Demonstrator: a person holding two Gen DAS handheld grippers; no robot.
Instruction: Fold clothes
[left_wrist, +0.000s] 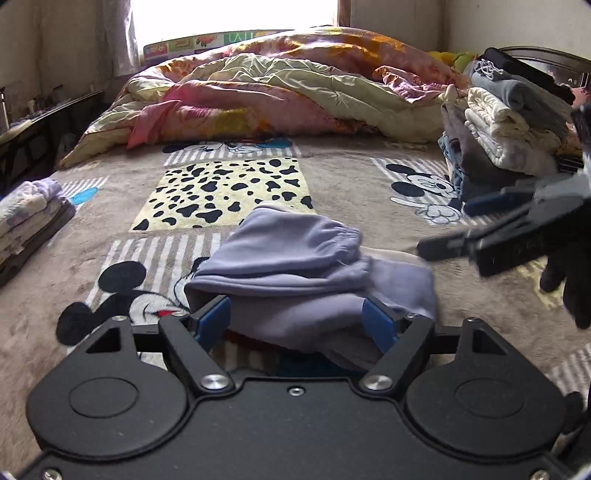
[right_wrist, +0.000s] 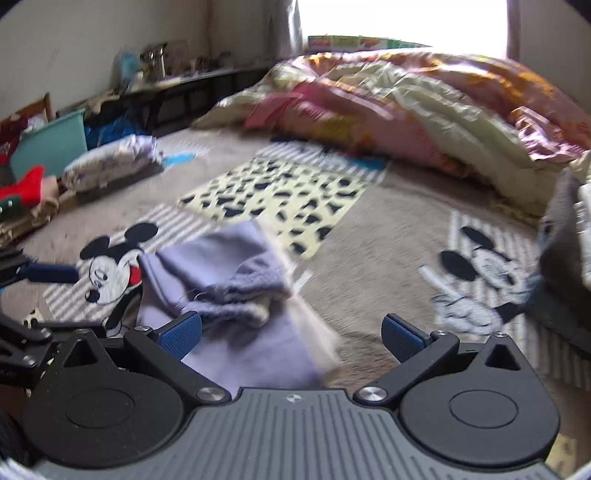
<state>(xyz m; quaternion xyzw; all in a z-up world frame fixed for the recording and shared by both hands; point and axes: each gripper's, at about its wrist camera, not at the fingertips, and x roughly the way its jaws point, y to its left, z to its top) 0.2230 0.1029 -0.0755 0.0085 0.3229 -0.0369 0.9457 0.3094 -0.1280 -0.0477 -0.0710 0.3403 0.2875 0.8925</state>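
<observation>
A folded lavender sweatpants bundle (left_wrist: 295, 258) lies on the Mickey Mouse blanket (left_wrist: 351, 184) covering the bed. My left gripper (left_wrist: 297, 325) is open, its blue pads on either side of the bundle's near edge, the cloth lying between them. My right gripper (right_wrist: 291, 332) is open and empty, just above the bundle's right part (right_wrist: 229, 295); in the left wrist view it shows at the right (left_wrist: 476, 236), held by a black-gloved hand. The left gripper's blue pad shows at the left edge of the right wrist view (right_wrist: 51, 273).
A crumpled floral quilt (left_wrist: 280, 88) fills the far end of the bed. A tall stack of folded clothes (left_wrist: 509, 125) stands at the right, a smaller folded pile (left_wrist: 29, 210) at the left edge. A teal bin (right_wrist: 51, 144) and clutter sit beside the bed.
</observation>
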